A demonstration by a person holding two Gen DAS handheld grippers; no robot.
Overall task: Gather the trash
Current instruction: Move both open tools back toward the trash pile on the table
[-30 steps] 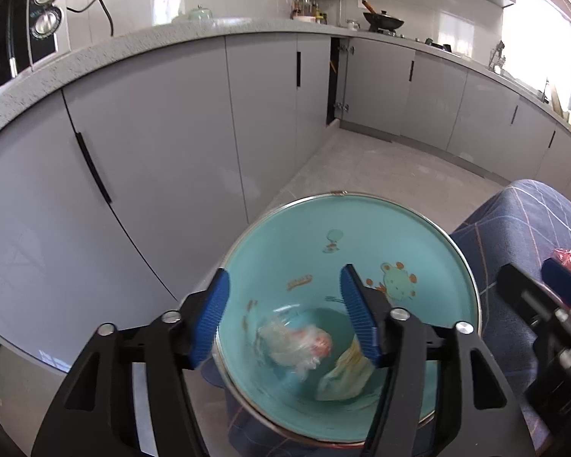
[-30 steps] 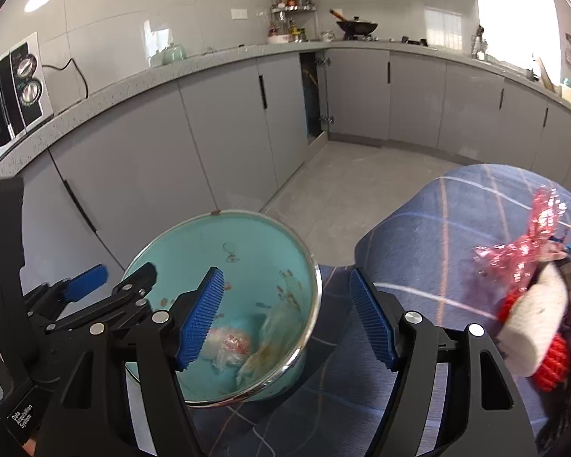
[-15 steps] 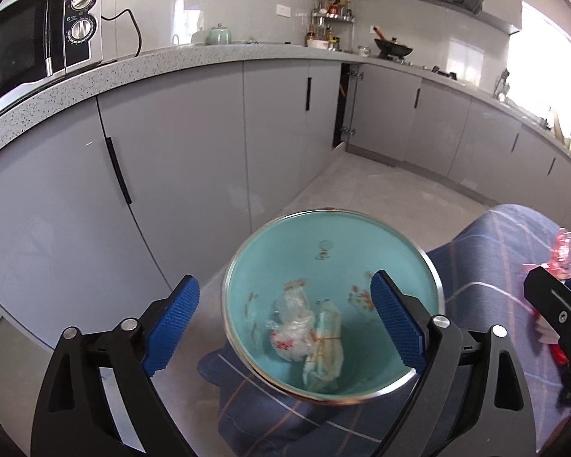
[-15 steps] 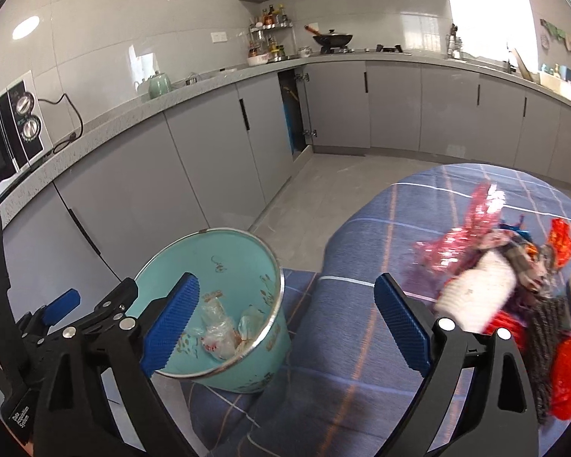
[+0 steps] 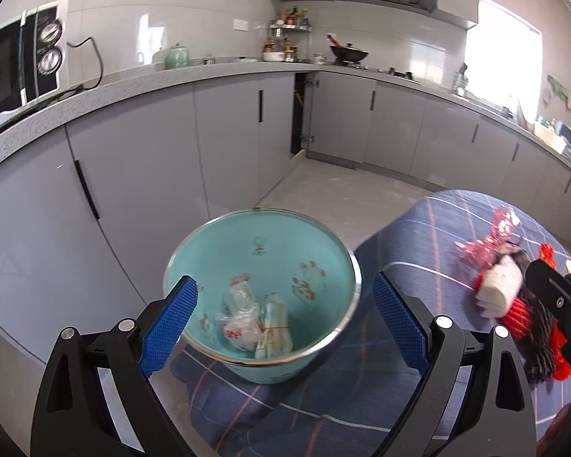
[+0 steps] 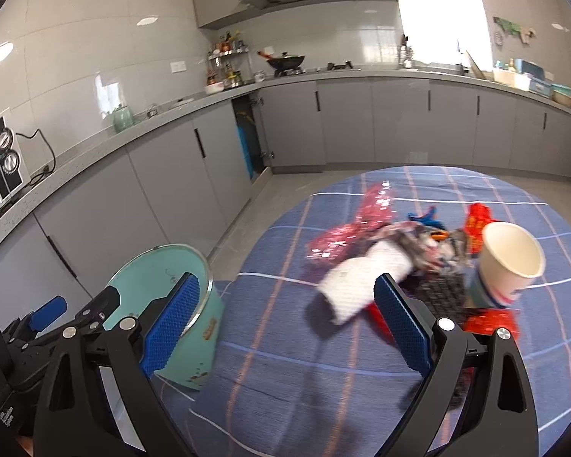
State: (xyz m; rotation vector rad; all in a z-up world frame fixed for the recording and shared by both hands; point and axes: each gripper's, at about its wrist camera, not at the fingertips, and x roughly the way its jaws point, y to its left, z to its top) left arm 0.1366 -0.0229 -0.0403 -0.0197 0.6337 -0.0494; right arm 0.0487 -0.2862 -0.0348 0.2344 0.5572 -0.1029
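A teal bucket [image 5: 247, 243] with a metal rim stands at the left edge of a round table with a blue plaid cloth [image 6: 285, 373]. Clear plastic wrappers [image 5: 243, 323] lie in its bottom. My left gripper [image 5: 283, 323] is open and empty, above and in front of the bucket. My right gripper [image 6: 285, 327] is open and empty over the cloth, with the bucket [image 6: 200, 316] at its left. A trash pile lies ahead of it: a white paper roll [image 6: 358, 282], pink foil [image 6: 365, 221], red wrappers [image 6: 479, 221] and a paper cup [image 6: 510, 262].
Grey kitchen cabinets [image 5: 141, 182] and a counter run behind the table, with a microwave [image 5: 15, 72] at the left. The floor [image 5: 346, 198] lies beyond the table edge. The left gripper's body [image 6: 38, 327] shows at the lower left of the right wrist view.
Both grippers have drawn back and up from the bucket and opened wider. The right gripper has swung right toward the trash pile. A wrapper that was falling now lies in the bucket.
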